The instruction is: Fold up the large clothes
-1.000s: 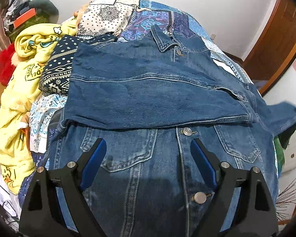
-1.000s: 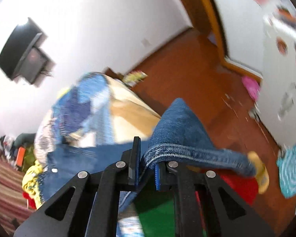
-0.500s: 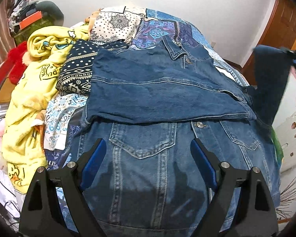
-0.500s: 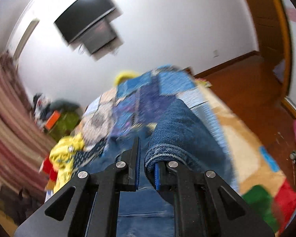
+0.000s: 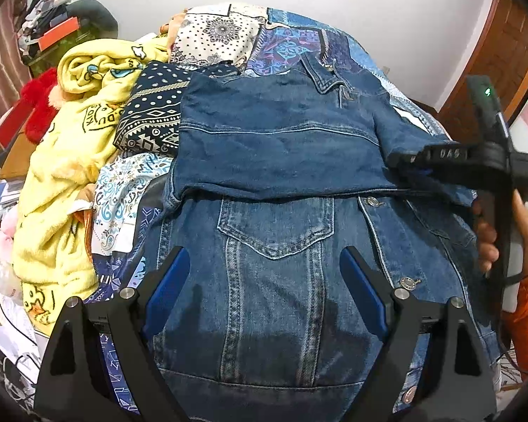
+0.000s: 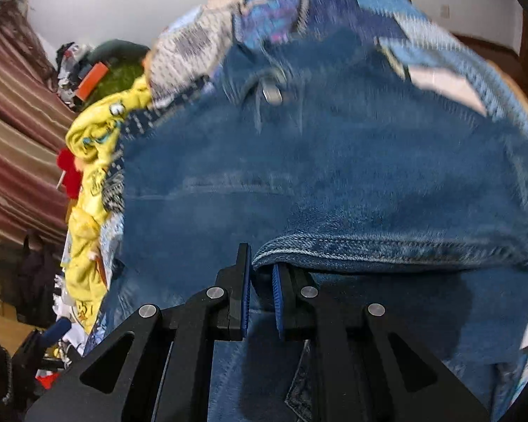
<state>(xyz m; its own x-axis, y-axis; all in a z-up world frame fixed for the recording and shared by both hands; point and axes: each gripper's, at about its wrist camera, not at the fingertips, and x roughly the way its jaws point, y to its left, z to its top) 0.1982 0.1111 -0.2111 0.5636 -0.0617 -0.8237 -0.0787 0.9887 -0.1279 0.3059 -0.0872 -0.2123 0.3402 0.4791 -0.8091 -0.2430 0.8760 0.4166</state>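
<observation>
A blue denim jacket [image 5: 274, 239] lies front up on the bed, one sleeve [image 5: 264, 147] folded across its chest. My left gripper [image 5: 264, 281] is open and empty, hovering over the jacket's lower front with its blue pads on either side of the chest pocket. My right gripper [image 6: 262, 281] is shut on the cuff of the other sleeve [image 6: 369, 246] and holds it over the jacket's chest. In the left wrist view the right gripper [image 5: 397, 161] comes in from the right, held by a hand [image 5: 489, 242].
A patchwork quilt [image 5: 281, 42] covers the bed. A yellow fleece blanket [image 5: 63, 161] and a dark patterned cloth [image 5: 151, 123] lie left of the jacket. Clutter and a red plush [image 5: 38, 109] sit at far left. A wooden door [image 5: 503, 56] is at right.
My right gripper has swung the held sleeve from off the bed's right side up and over onto the jacket's chest. My left gripper has drawn back slightly, staying open.
</observation>
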